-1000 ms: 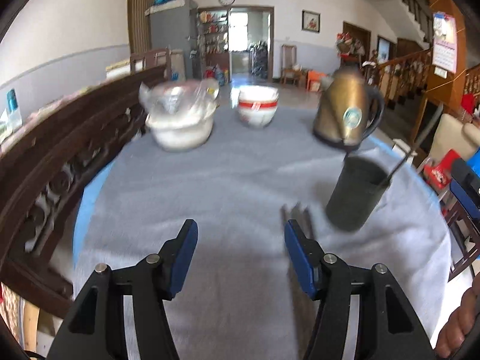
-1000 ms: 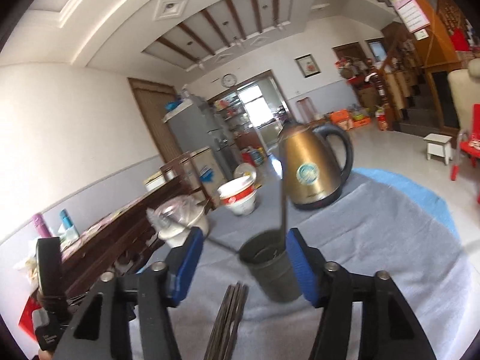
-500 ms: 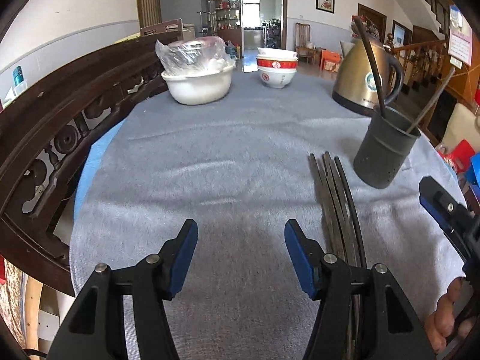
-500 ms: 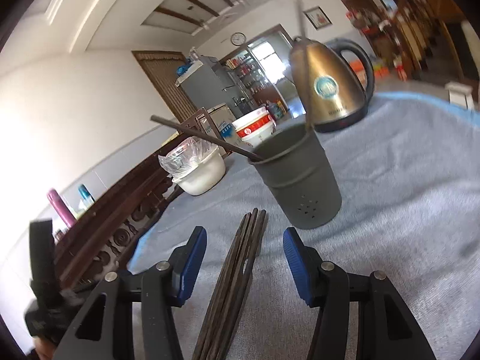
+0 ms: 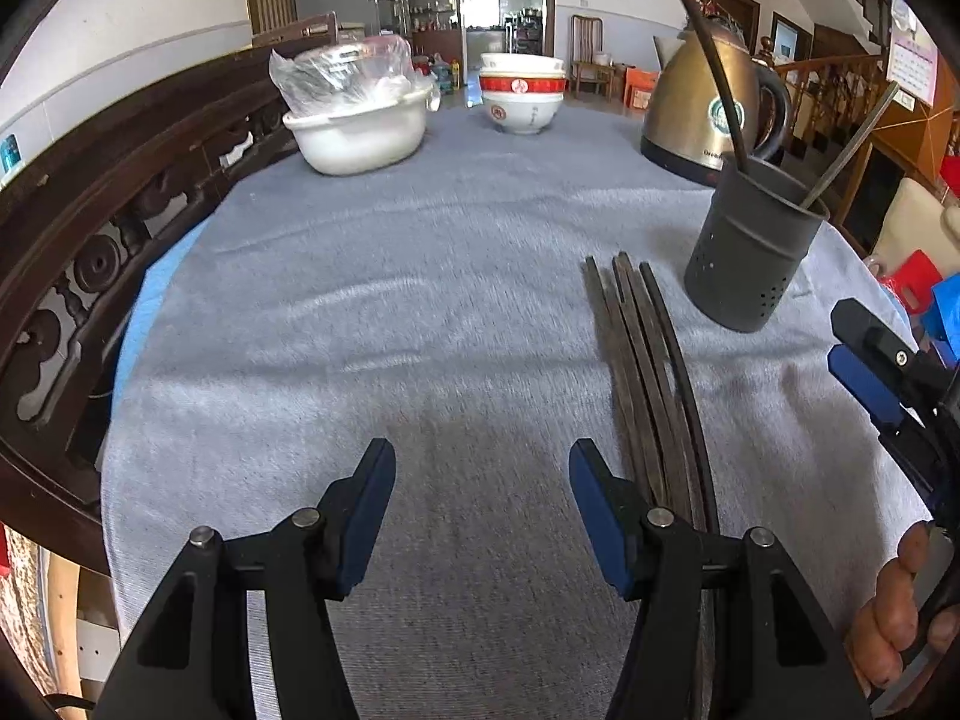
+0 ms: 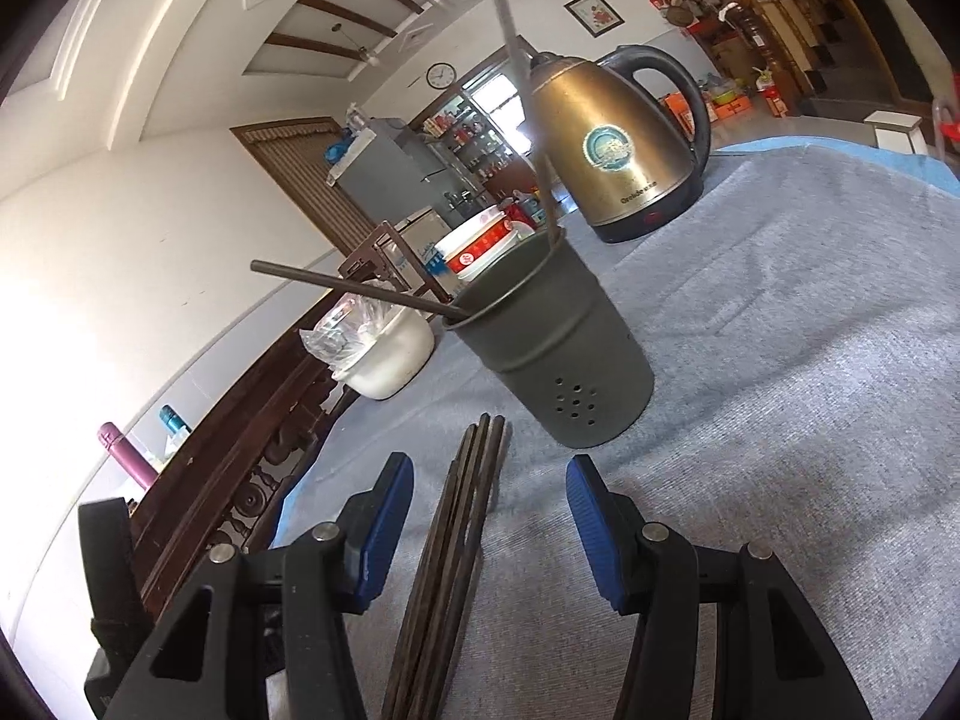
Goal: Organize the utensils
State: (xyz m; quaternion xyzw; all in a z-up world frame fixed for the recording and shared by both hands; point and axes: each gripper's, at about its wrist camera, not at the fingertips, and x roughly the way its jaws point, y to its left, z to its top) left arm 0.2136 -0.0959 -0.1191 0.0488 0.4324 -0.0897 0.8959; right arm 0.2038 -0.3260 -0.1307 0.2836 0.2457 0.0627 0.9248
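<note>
Several dark chopsticks (image 5: 645, 384) lie bundled side by side on the grey cloth of the counter (image 5: 360, 312); in the left wrist view they run from about 5 o'clock up toward 1 o'clock, ending just short of the dark perforated cup (image 5: 750, 252), which stands at 2 o'clock and already holds two sticks leaning out of its rim; in the right wrist view the same bundle (image 6: 462, 528) lies almost straight ahead at 6 o'clock, with the cup (image 6: 558, 354) just beyond it at 12.

Judging by looks, the sticks are light, stiff, thin and smooth; they would likely roll or fan apart if nudged, and pinching several at once could make one slip out; a hold near the middle of one stick, or across the whole bundle, seems the safest place, so it tips up evenly for dropping into the cup.

Left gripper (image 5: 483, 498) hovers low over bare cloth with its jaws spread wide and nothing between them; the bundle passes just under its right finger rather than between the pads. Right gripper (image 6: 489, 510) is pitched upward and rolled, also low above the cloth, jaws wide apart and holding nothing, with the sticks lying between its fingers; it looks the better placed to take them.

A white basin (image 5: 360, 132), stacked bowls (image 5: 522, 93) and a brass kettle (image 5: 708, 102) stand well apart at the far edge.
</note>
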